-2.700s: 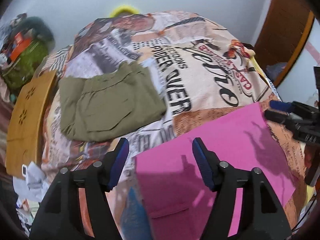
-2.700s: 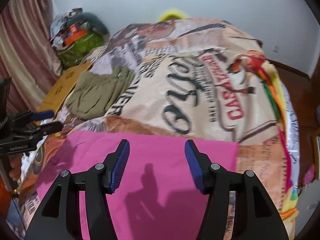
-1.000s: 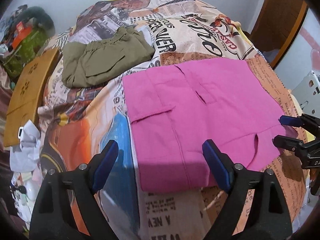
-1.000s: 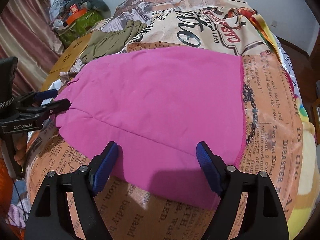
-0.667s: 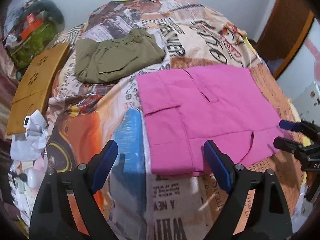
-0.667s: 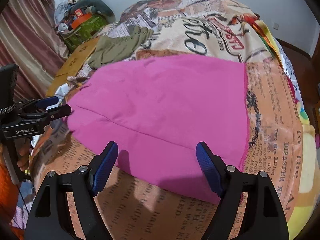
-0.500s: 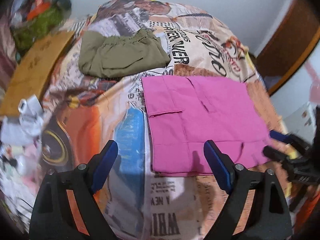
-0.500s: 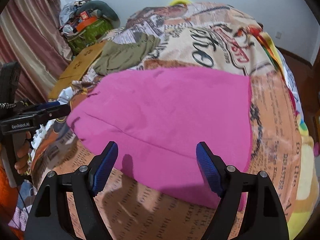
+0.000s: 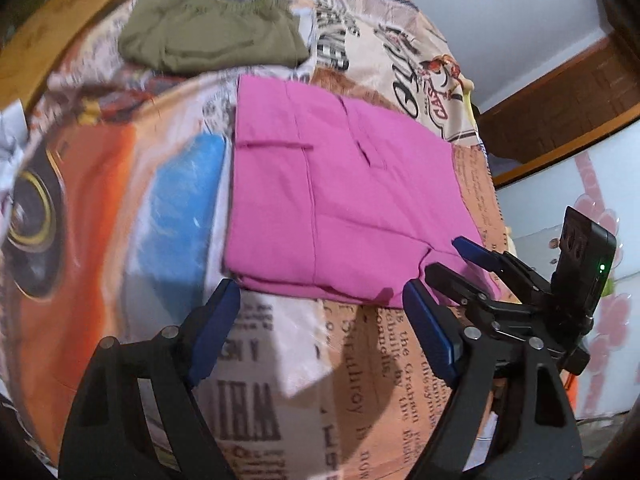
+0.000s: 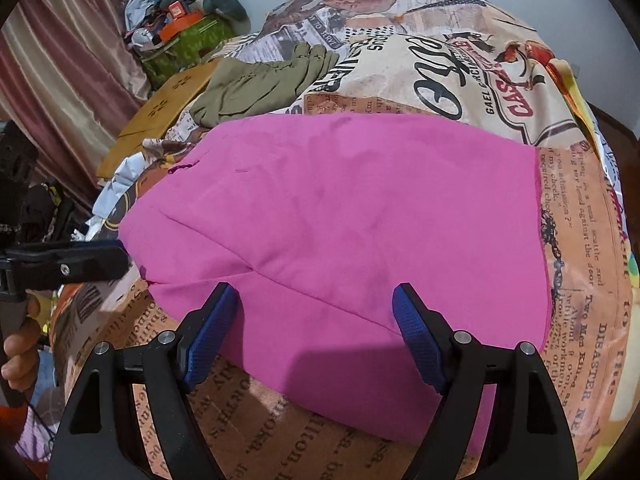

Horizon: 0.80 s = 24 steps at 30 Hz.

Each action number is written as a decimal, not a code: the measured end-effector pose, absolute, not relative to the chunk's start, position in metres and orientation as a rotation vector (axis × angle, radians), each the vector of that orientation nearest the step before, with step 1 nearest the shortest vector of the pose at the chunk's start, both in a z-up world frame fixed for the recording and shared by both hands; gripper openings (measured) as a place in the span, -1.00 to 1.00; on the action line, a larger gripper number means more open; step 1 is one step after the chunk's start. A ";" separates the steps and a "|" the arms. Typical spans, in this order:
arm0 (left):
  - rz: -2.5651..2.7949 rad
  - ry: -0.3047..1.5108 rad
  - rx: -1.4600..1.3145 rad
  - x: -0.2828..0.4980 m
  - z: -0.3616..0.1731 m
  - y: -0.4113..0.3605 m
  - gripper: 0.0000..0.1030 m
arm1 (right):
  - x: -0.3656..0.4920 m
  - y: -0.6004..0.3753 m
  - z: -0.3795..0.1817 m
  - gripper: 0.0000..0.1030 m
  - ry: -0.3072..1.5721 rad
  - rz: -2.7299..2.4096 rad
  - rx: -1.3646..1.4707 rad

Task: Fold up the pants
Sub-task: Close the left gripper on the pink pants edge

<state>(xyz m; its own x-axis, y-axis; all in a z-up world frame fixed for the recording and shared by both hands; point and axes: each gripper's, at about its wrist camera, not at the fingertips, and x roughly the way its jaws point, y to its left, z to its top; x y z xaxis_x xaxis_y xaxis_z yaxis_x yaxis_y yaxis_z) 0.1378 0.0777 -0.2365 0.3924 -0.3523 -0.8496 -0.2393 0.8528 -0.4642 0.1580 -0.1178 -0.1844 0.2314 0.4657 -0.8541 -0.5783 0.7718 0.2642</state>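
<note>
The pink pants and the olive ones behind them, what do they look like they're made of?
The pink pants look like a matte woven fabric, perhaps cotton: flat stitched seams, crisp fold edges, no sheen. The olive pants seem softer and thinner, also matte, bunching into rumpled gathers at one edge; the exact fibre can't be told. Both lie on a printed bedspread that looks like smooth woven cloth.

Two pairs of pants lie on one bed [image 9: 120,208]: one pink pair [image 9: 340,200], folded flat, and one olive pair [image 9: 212,40], bunched behind it. Two claws show, the left claw [image 9: 320,328] and the right claw [image 10: 312,332], each with two blue-padded fingers spread apart. One wooden board [image 10: 168,100] sits beside the bed. One green bag [image 10: 188,44] stands by one curtain [image 10: 60,72].
</note>
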 end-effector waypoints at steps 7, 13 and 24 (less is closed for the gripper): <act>-0.137 1.199 -0.730 0.144 -0.244 0.079 0.64 | 0.156 -0.119 -0.187 0.55 1.127 0.736 -0.113; -0.166 1.164 -0.840 0.156 -0.251 0.087 0.65 | 0.157 -0.119 -0.188 0.56 1.134 0.740 -0.109; -0.014 1.097 -0.635 0.162 -0.245 0.083 -0.45 | 0.156 -0.118 -0.188 0.58 1.136 0.744 -0.109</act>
